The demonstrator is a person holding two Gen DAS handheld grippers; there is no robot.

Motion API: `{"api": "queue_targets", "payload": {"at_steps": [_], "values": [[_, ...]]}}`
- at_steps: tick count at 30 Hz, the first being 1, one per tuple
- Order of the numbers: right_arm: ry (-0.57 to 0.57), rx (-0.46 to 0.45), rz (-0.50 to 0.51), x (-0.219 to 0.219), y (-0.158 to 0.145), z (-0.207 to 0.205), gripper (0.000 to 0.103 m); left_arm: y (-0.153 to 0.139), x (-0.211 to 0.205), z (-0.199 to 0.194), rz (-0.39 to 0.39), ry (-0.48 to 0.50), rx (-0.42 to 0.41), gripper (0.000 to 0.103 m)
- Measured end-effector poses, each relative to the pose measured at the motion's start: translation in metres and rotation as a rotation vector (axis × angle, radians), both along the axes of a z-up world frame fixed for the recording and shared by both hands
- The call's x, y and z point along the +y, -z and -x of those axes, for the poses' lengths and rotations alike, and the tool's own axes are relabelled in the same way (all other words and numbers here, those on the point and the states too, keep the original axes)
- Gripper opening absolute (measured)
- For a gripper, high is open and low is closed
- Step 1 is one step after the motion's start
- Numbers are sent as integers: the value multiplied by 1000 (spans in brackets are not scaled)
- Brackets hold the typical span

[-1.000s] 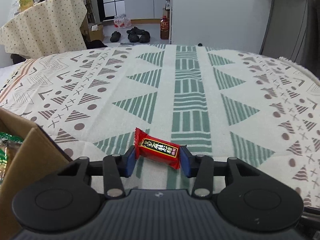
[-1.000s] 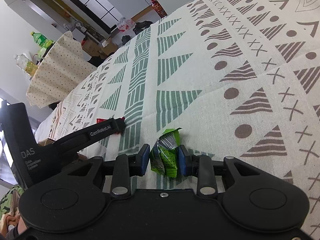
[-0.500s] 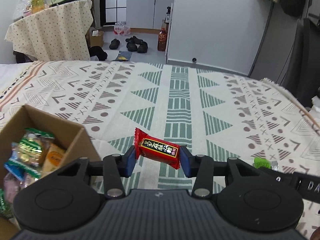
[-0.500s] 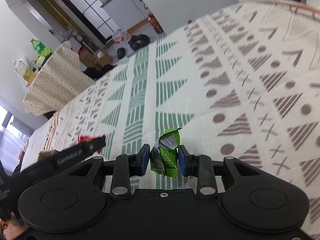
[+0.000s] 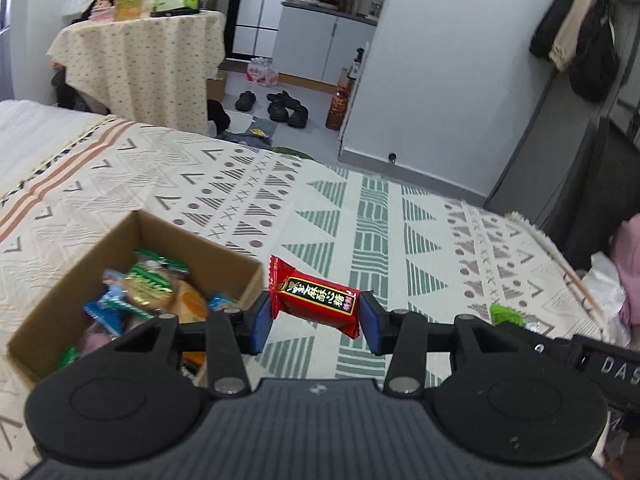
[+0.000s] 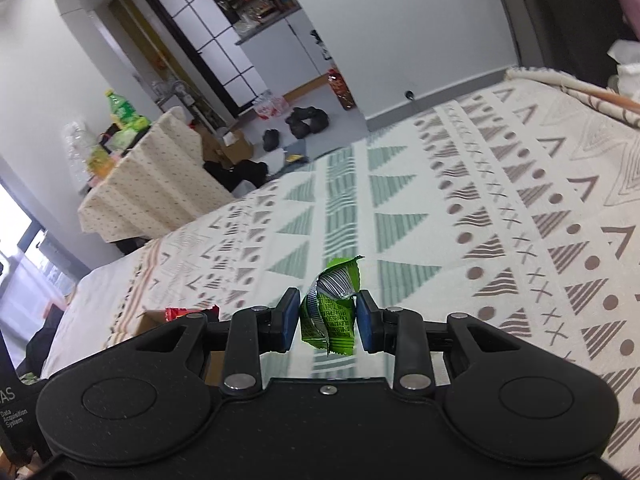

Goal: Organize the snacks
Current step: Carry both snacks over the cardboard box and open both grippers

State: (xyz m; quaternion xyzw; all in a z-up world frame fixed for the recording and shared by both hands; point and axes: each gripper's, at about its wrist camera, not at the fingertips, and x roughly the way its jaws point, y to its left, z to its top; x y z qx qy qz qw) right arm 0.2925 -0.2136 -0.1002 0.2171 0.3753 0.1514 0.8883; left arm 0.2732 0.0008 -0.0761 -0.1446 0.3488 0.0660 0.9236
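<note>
My left gripper [image 5: 316, 322] is shut on a red candy packet [image 5: 314, 296] with gold lettering, held crosswise in the air above the patterned cloth. Just left of it stands an open cardboard box [image 5: 64, 296] holding several wrapped snacks [image 5: 150, 286]. My right gripper [image 6: 328, 322] is shut on a crumpled green snack packet [image 6: 330, 312], also lifted off the cloth. In the left wrist view that green packet [image 5: 506, 314] peeks out at the right. In the right wrist view the red candy packet [image 6: 188, 313] and the cardboard box [image 6: 148, 318] show at the lower left.
The patterned cloth [image 5: 360, 216] covers a wide flat surface. Beyond its far edge are a cloth-draped table with bottles [image 5: 148, 52], shoes on the floor [image 5: 286, 106] and a white wall. Dark furniture and hanging clothes [image 5: 588, 36] stand at the right.
Both grippers have risen off the cloth with their packets. The left one has also swung toward the cardboard box, whose inside now shows. Neither grip has altered.
</note>
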Motion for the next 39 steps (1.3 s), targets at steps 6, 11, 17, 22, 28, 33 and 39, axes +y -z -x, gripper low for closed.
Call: {"api": "queue_targets", "payload": {"at_steps": [6, 11, 17, 22, 28, 33, 39], "values": [[-40, -35, 13, 28, -21, 19, 30, -19, 31, 23, 70, -48, -30, 45], [-62, -58, 19, 50, -37, 27, 30, -31, 59, 39, 120, -78, -46, 45], [-88, -86, 33, 79, -52, 37, 30, -42, 93, 50, 157, -126, -72, 46], [-110, -87, 52, 103, -54, 43, 30, -39, 117, 58, 197, -150, -55, 46], [-134, -82, 74, 129, -53, 47, 30, -27, 138, 64, 242, -172, -29, 46], [-159, -74, 78, 152, -51, 50, 30, -27, 152, 67, 257, -192, -38, 46], [-205, -51, 72, 178, -44, 52, 30, -18, 170, 68, 293, -226, -23, 46]]}}
